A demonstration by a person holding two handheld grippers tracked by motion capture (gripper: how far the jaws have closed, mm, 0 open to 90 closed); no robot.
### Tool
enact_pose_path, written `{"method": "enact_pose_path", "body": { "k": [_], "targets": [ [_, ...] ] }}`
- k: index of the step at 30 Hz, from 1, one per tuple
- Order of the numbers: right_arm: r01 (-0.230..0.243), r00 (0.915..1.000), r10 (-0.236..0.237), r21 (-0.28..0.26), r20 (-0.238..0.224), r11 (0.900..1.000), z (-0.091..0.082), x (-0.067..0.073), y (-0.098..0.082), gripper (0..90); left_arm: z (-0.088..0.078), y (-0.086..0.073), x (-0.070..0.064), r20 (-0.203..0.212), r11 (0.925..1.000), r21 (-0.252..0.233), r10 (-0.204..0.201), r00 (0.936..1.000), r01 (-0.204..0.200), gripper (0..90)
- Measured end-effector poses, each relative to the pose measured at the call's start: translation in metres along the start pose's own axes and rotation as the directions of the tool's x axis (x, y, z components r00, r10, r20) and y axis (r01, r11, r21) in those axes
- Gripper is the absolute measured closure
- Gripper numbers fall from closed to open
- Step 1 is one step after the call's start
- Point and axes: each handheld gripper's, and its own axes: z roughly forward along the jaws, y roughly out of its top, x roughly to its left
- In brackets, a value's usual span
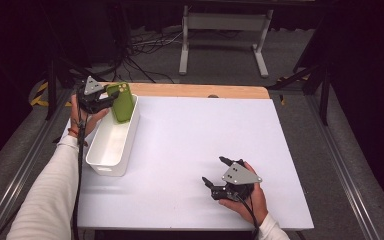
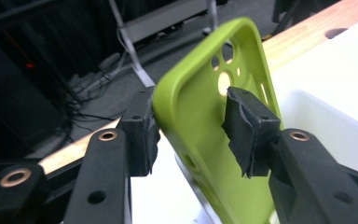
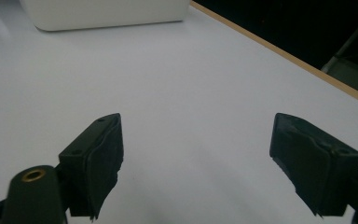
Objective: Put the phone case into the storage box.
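A green phone case [image 1: 121,101] stands tilted over the far end of the white bin [image 1: 107,158]. My left gripper [image 1: 111,98] is shut on one long edge of the green phone case [image 2: 205,116], one pad behind it and one inside its hollow. The camera holes face up and away. Low in the high view, toward the right, my right gripper [image 1: 215,171] rests near the table's front, open, with nothing between its pads [image 3: 95,158].
The white table [image 1: 195,135] has a wooden strip [image 1: 200,90] along its far edge. The bin's wall [image 3: 102,14] lies far ahead of the right gripper. Beyond the table are cables and a grey stand [image 1: 225,30] on the floor.
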Motion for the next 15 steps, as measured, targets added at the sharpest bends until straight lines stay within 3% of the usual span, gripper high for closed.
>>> {"method": "enact_pose_path", "body": {
  "k": [3, 6, 15],
  "targets": [
    [-0.001, 1.0000, 0.001, 0.001, 0.000, 1.000, -0.0001, -0.0002, 0.0000, 18.0, 0.0010, -0.0022, 0.0010, 0.003, 0.9996, 0.027, 0.006, 1.0000, -0.006, 53.6],
    [0.006, 1.0000, -0.006, -0.003, 0.001, 1.000, -0.0005, 0.0002, 0.0006, 18.0, -0.0013, -0.0043, 0.0028, 0.015, 0.9996, 0.023, -0.014, 0.9998, 0.014, 57.0],
    [0.002, 1.0000, -0.002, -0.009, 0.001, 1.000, -0.0022, 0.0000, 0.0012, 18.0, -0.0030, -0.0036, 0.0001, 0.010, 0.9998, 0.018, -0.005, 0.9999, 0.005, 61.7]
  ]
}}
